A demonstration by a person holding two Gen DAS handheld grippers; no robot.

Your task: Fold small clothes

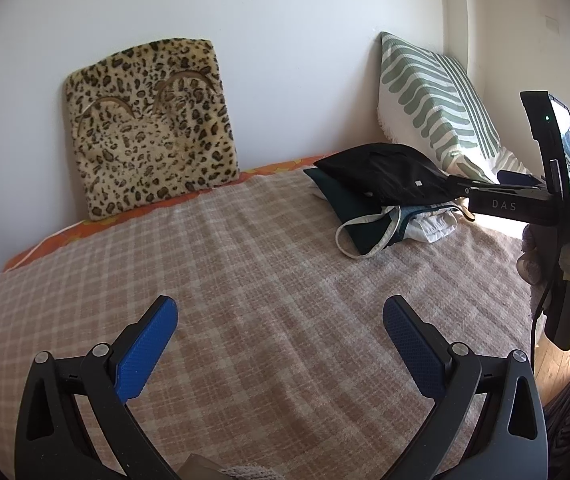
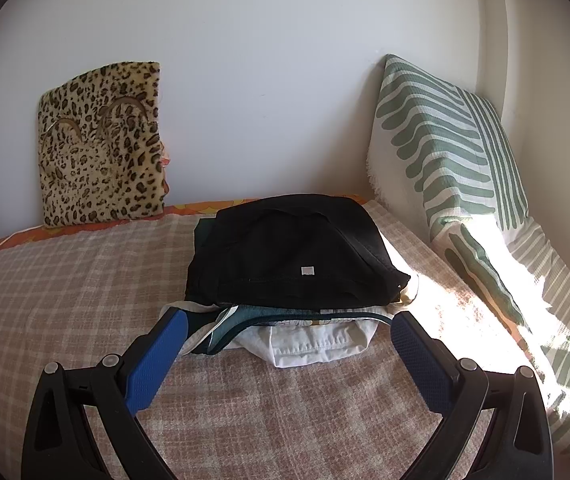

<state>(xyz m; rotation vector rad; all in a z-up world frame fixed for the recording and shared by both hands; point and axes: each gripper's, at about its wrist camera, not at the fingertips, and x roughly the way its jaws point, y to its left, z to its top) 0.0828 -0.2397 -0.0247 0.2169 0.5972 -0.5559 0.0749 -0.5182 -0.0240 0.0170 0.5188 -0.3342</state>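
A pile of small clothes lies on the checked blanket (image 2: 65,280) at the far right of the bed. A folded black garment (image 2: 293,248) tops the pile, over a dark teal piece (image 2: 253,320) and a white piece (image 2: 317,344). My right gripper (image 2: 289,332) is open, its blue pads on either side of the pile's near edge, holding nothing. My left gripper (image 1: 281,320) is open and empty over bare blanket, to the left of the pile (image 1: 381,176). The right gripper's body (image 1: 525,204) shows in the left wrist view beside the pile.
A leopard-print cushion (image 1: 149,128) leans on the white wall at the back left. A green-and-white striped pillow (image 2: 445,152) leans in the right corner. An orange patterned sheet (image 1: 85,224) shows along the blanket's far edge. Wooden floor (image 1: 557,356) lies past the bed's right side.
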